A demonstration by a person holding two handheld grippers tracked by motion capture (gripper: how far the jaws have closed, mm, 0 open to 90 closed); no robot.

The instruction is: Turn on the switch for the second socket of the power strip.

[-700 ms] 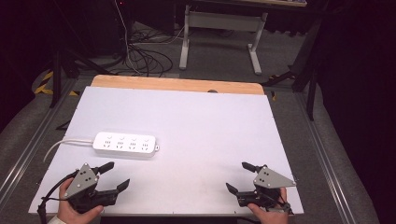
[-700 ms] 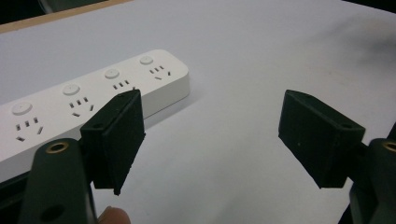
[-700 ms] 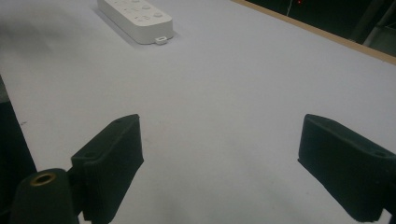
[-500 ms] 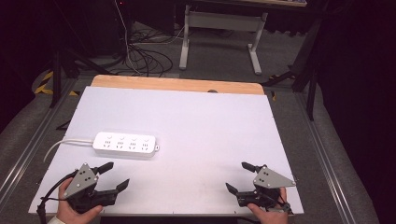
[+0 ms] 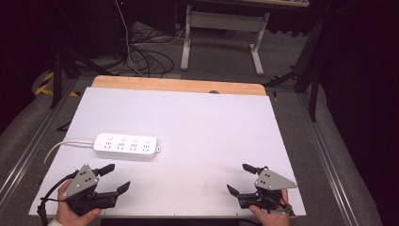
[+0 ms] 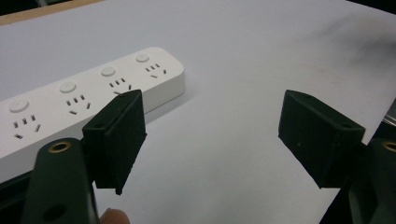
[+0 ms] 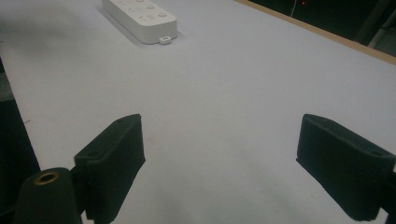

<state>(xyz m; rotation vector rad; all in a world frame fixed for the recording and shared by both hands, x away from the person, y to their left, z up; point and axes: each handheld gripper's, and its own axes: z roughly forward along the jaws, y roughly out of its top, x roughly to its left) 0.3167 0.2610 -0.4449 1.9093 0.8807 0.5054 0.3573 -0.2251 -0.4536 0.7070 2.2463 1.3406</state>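
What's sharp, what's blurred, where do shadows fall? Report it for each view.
High view: the white table is evenly lit and the power strip sharp, while the room beyond lies dark. Left gripper view: the strip's sockets read clearly, the near tongs are soft, and a smudgy shadow darkens the top right. Right gripper view: the strip is slightly blurred, with shadow along the left edge.
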